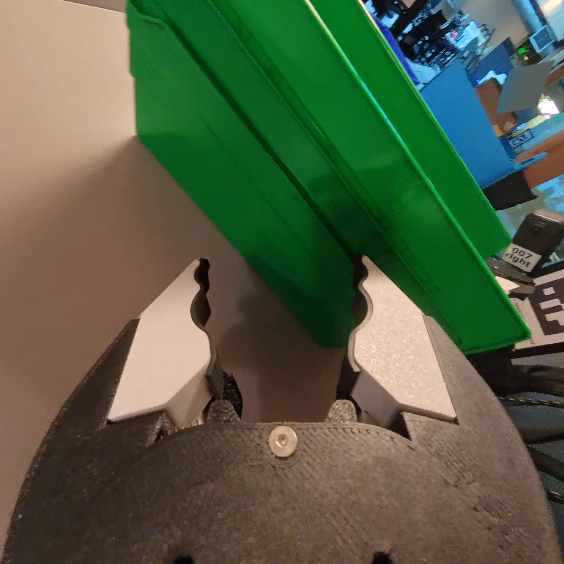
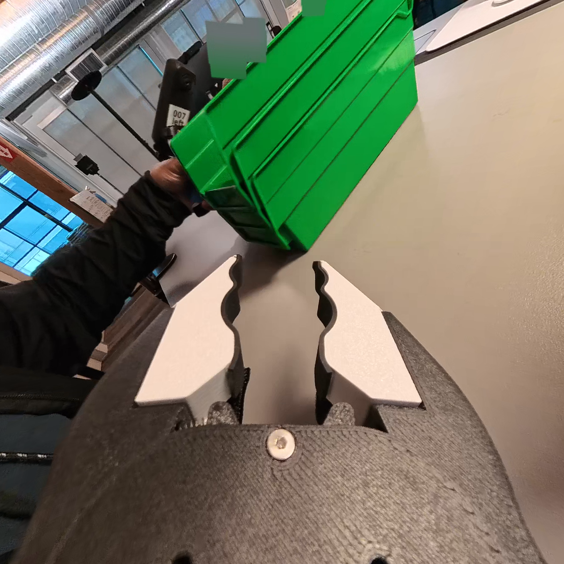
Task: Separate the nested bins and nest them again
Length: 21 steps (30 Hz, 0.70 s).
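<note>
The table [image 2: 457, 213] is the biggest thing I see, a pale beige top that stretches ahead of both my grippers. On it sits the stack of green bins [image 2: 305, 137], one nested inside another, resting just ahead of my right gripper [image 2: 276, 268] and a little to the left of its line. From that side I count the rims of the nested bins stepped one above the other at the near end.

In the left wrist view the same stack [image 1: 274, 152] fills the space right ahead of my left gripper [image 1: 282, 265], running away up and to the right. The near corner of the lowest bin reaches in between the two fingers. The right finger [image 1: 396, 320] lies against the side of that bin, with its tip under the ledge of the bin above. The left finger [image 1: 171, 320] stands clear of the stack, with bare table showing between the finger and the green wall. So my left gripper is spread and grips nothing yet.

My right gripper is also released, fingers apart over bare table, well short of touching the bins.

Beyond the stack, to the left of my right gripper, I see a black sleeve [image 2: 76, 290] and a hand [image 2: 171, 177] at the far end of the bins.
</note>
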{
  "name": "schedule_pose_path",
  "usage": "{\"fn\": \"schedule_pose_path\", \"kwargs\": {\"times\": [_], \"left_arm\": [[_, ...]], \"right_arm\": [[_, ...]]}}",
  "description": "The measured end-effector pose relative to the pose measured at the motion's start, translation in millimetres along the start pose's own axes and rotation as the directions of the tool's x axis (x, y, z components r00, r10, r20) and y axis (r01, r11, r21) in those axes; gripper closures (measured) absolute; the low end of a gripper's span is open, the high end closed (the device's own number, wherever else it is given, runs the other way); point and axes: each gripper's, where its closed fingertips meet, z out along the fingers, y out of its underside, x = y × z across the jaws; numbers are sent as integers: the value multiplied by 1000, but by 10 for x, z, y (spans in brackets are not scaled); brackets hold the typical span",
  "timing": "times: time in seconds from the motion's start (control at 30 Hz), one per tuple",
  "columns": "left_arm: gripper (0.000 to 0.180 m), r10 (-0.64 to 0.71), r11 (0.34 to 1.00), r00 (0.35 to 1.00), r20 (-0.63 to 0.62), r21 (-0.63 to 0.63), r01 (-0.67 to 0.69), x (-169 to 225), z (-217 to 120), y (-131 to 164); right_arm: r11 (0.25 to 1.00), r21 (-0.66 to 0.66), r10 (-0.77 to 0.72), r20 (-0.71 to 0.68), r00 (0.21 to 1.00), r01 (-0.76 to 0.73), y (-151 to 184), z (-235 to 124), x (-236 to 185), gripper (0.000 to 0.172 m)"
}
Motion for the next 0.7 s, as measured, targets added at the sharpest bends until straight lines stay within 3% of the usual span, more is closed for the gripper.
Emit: {"fn": "schedule_pose_path", "kwargs": {"times": [0.23, 0.43, 0.57, 0.7], "left_arm": [[80, 98, 995, 993, -60, 40, -96, 197, 311, -41], [71, 260, 962, 959, 115, 59, -268, -210, 113, -104], [63, 285, 948, 940, 185, 88, -305, -470, 126, -239], [67, 241, 963, 959, 150, 90, -256, -614, 260, -183]], "right_arm": [[997, 52, -55, 52, 997, 52, -63, -75, -108, 123], [983, 8, -181, -43, 983, 181, -136, -305, 0, 114], [956, 3, -287, -203, 936, 294, -655, -639, 140, 104], [899, -86, -413, -491, 767, 430, -1422, -1016, 523, 84]]}}
